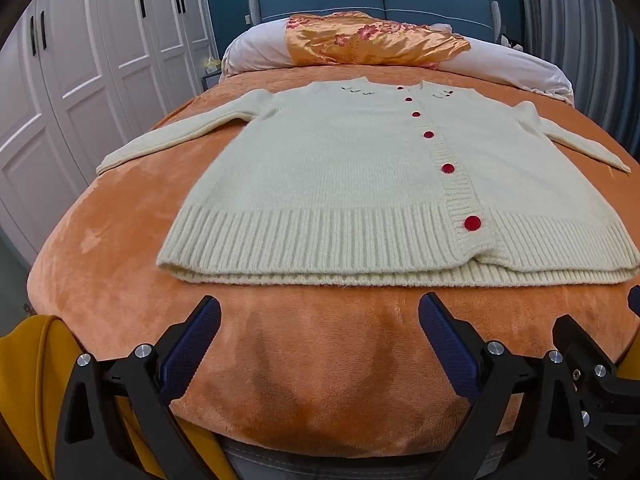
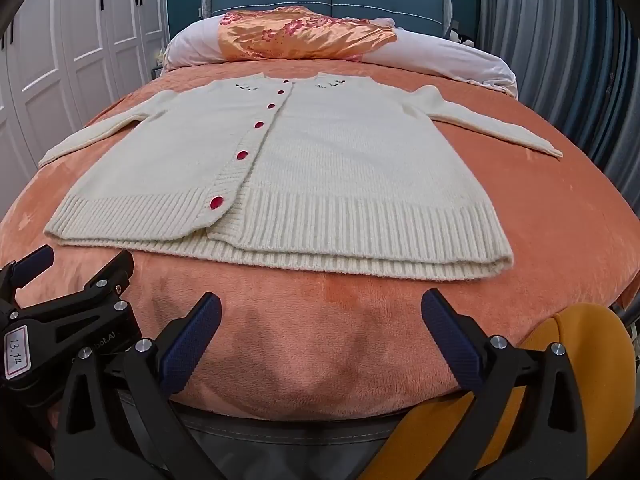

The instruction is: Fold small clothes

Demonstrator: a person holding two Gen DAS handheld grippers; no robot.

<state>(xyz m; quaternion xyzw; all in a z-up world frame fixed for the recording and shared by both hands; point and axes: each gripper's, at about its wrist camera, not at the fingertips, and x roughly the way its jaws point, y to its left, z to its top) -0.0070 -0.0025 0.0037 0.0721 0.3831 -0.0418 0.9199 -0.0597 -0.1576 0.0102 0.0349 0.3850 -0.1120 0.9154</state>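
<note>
Though buttoned flat, the cream cardigan (image 1: 360,168) spreads both sleeves.

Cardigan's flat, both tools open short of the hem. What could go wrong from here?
1. The hem is two thick layers; the left tool or right tool may pinch only the top one.
2. The plush orange blanket could get pinched too.
3. The spread sleeves may drag crooked.

Black left gripper (image 1: 320,312) frames, navy ribbed pads, silver screws, mustard-yellow clothing (image 1: 28,380).
</note>
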